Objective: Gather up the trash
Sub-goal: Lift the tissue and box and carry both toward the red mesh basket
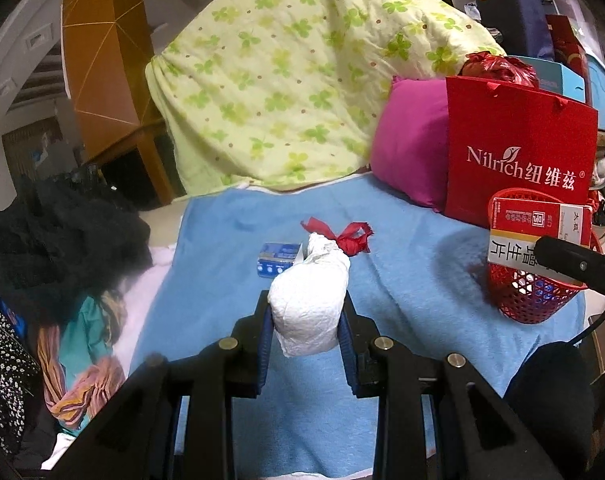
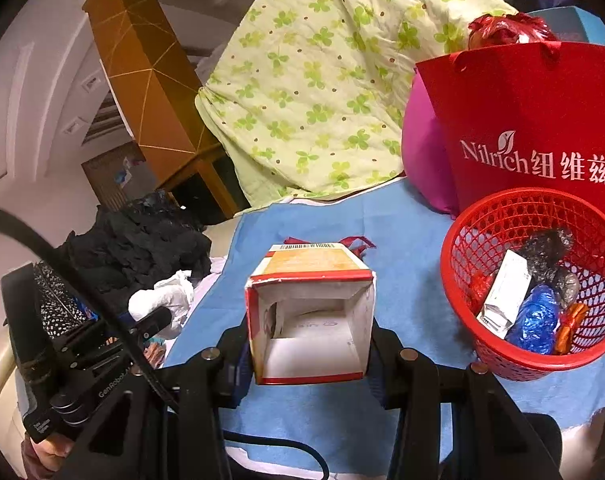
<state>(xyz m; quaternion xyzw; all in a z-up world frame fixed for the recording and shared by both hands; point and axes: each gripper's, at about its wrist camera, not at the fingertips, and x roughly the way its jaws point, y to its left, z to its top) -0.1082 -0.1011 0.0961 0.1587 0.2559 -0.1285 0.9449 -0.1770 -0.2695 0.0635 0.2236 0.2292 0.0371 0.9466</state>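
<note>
My left tongs [image 1: 307, 320] grip a crumpled white paper wad [image 1: 308, 304], clamped between both fingers above the blue blanket [image 1: 402, 280] on the bed. Just beyond the wad lie a small blue box [image 1: 277, 261] and a scrap of red ribbon [image 1: 352, 238], both on the blanket. My right tongs [image 2: 310, 344] are closed on an opened red-and-white carton [image 2: 310, 312], its empty inside facing the camera, held over the blanket just beside the red mesh basket [image 2: 498, 216]. The basket already holds trash: a white packet [image 2: 504, 292], a blue wrapper [image 2: 536, 320], an orange wrapper [image 2: 570, 322] and a dark crumpled bag [image 2: 550, 256]. In the left view the carton [image 1: 538, 228] shows at the basket's [image 1: 530, 300] rim. Behind the basket stands a red gift bag [image 2: 534, 120] printed "Nilrich", next to a magenta pillow [image 1: 414, 144] and a green clover-print quilt [image 1: 286, 80]. Dark clothing [image 1: 62, 240] is heaped at the bed's left edge.
</note>
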